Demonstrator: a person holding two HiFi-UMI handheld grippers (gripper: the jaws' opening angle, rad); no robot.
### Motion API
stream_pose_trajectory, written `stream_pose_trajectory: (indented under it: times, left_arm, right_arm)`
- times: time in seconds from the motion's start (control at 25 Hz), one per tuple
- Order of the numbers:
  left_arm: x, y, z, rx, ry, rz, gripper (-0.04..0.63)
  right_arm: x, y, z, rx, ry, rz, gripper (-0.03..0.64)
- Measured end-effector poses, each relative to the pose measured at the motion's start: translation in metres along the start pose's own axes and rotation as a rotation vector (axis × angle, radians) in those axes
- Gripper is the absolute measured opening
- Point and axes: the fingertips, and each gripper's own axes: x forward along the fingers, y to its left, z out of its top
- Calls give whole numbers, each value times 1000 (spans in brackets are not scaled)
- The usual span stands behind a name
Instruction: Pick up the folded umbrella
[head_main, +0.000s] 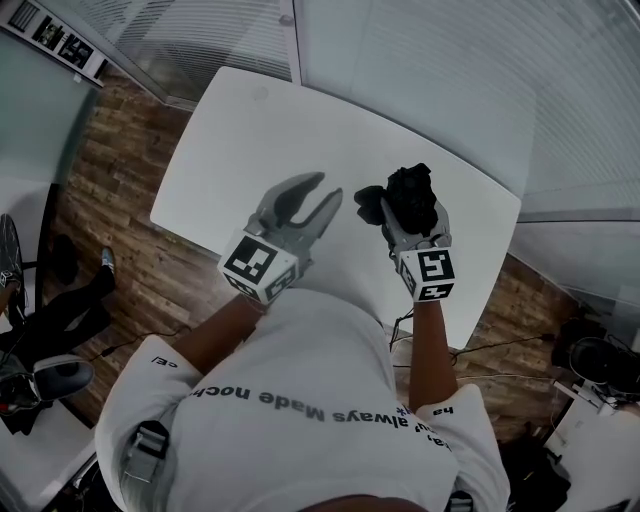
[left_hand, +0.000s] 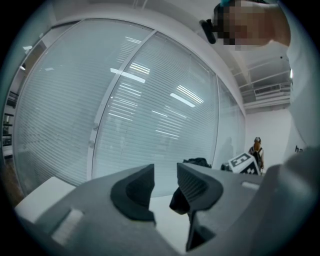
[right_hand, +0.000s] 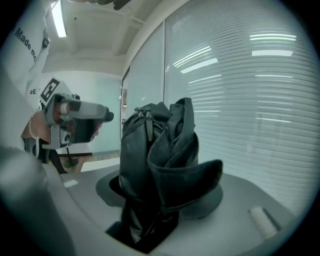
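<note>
white table (head_main: 260, 140), wood floor (head_main: 120, 190), slatted window blinds (head_main: 450, 70)
</note>
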Motion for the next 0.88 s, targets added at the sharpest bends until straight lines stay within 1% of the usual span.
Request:
stream_pose_trajectory:
  times: [0.24, 0.4, 0.68, 0.88]
  left_arm:
    - [0, -8, 11, 6, -17, -15, 144]
    - [-7, -11, 18, 9, -32, -19, 144]
    - [-11, -16, 26, 12, -53, -23, 137]
    - [-11, -3, 29, 10, -58, -24, 133]
  right_arm:
    - [-46, -1, 48, 32, -129, -62, 236]
    - [-78, 1, 77, 5, -201, -105, 236]
    - [-124, 4, 112, -21, -280, -156, 236]
    - [-131, 8, 123, -5, -315, -183, 236]
